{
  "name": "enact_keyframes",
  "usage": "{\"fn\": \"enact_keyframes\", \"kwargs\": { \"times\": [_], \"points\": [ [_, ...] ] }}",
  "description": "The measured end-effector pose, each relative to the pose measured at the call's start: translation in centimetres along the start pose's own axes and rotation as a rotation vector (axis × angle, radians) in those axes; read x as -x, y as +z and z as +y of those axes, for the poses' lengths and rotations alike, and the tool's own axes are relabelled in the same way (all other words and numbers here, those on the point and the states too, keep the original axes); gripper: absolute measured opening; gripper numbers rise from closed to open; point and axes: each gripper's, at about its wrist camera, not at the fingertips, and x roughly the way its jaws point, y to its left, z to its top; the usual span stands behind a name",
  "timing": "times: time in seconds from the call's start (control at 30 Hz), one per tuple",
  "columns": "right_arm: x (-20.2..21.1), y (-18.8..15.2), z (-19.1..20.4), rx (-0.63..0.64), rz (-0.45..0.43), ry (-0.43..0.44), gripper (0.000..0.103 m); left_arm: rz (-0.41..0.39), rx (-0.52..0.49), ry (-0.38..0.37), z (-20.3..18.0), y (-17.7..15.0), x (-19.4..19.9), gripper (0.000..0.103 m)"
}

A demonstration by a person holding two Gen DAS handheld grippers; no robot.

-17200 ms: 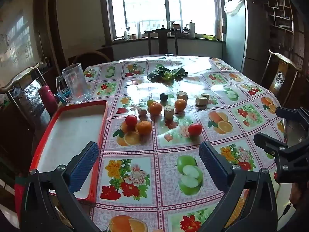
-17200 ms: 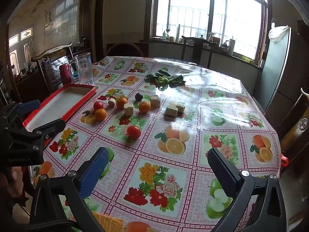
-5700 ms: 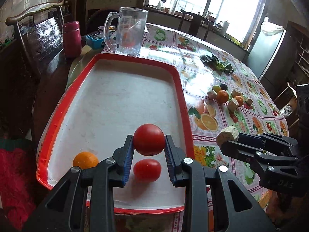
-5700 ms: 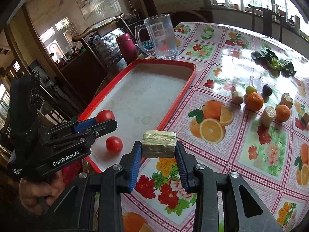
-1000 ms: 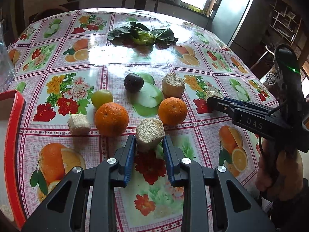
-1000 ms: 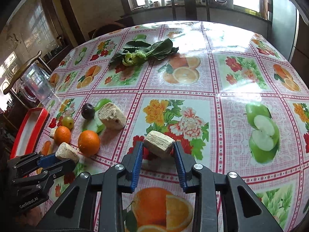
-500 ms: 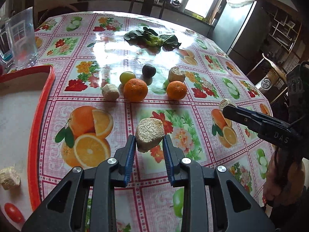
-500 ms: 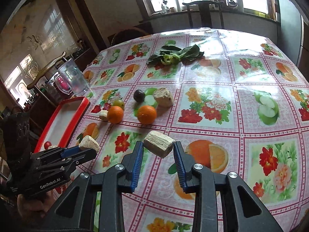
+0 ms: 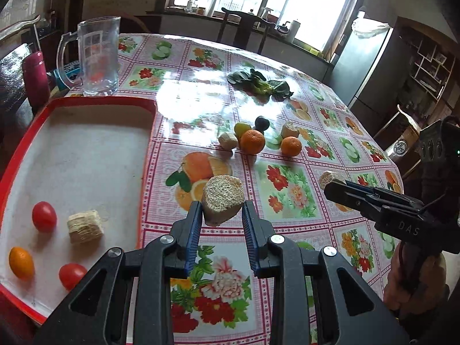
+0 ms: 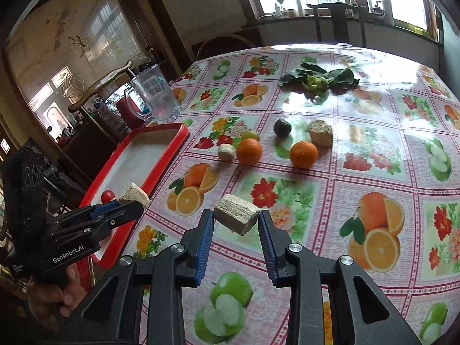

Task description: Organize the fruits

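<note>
My left gripper [image 9: 220, 218] is shut on a beige corn-cob chunk [image 9: 222, 199], held above the table just right of the red tray [image 9: 142, 169]. The tray holds two tomatoes [image 9: 43, 216], a small orange [image 9: 21, 261] and another cob chunk [image 9: 85, 226]. My right gripper [image 10: 235, 224] is shut on a second beige chunk [image 10: 236, 213] above the tablecloth. On the table lie two oranges [image 9: 252, 141], a green fruit [image 9: 241, 128], a dark plum [image 9: 261, 122] and two more beige chunks [image 9: 227, 140].
A glass mug [image 9: 97, 57] and a red bottle [image 9: 36, 79] stand behind the tray. Leafy greens [image 9: 260, 84] lie at the far middle of the table. Chairs stand around the table, a fridge [image 9: 365, 66] at the far right.
Both grippers have pulled back and swung left toward the tray, each still holding its chunk. The tray's contents have come into the left wrist view.
</note>
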Motion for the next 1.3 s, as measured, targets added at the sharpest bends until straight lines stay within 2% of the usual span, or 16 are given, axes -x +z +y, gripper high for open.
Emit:
{"fn": "enact_keyframes", "kwargs": {
  "times": [0.33, 0.73, 1.3],
  "points": [
    [-1.7, -0.3, 5.0, 0.058, 0.026, 0.064, 0.033, -0.044, 0.048, 0.071, 3.8, -0.7, 2.9, 0.026],
    [-3.2, -0.6, 9.5, 0.121, 0.057, 0.109, 0.033, -0.064, 0.096, 0.111, 7.0, -1.6, 4.7, 0.026],
    [-5.9, 0.2, 13.4, 0.168, 0.093, 0.136, 0.033, -0.085, 0.137, 0.147, 11.3, -1.5, 6.3, 0.026]
  ]
}}
